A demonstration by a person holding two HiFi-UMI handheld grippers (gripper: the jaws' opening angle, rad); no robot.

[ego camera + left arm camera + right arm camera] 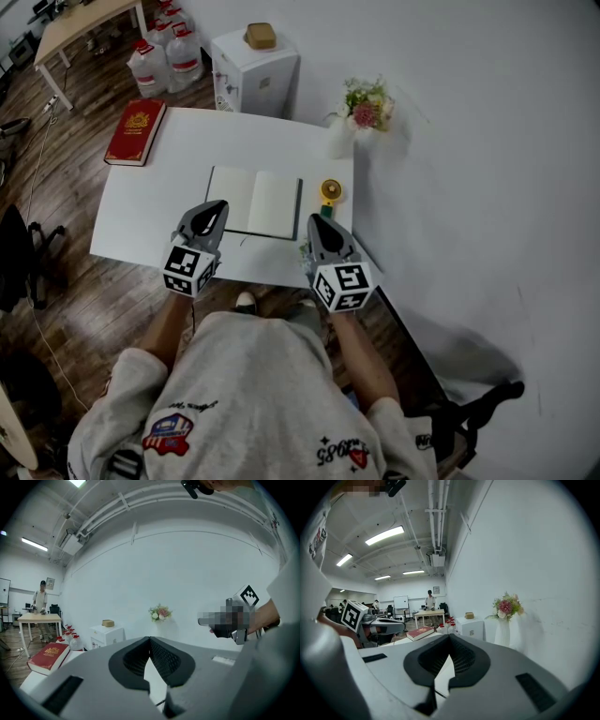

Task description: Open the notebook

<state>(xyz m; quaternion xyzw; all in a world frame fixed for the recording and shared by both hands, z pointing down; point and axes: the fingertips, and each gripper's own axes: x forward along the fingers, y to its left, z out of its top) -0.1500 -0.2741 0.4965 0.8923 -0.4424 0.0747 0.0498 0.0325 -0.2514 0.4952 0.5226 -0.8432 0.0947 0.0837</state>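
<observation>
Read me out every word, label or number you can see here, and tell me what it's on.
Nothing here reads clearly enough to quote.
On the red book: gold cover print, too small to read.
On the white cabinet: a small sticker, too small.
On the sweatshirt: printed lettering, blurred.
On the water bottles: red labels, too small.

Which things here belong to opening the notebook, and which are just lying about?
For the job:
- notebook, already lying open on the white table
- left gripper, shut, empty
- right gripper, shut, empty

Lying about:
- red book
- small yellow round object
- vase of flowers
- white cabinet
- water jugs
</observation>
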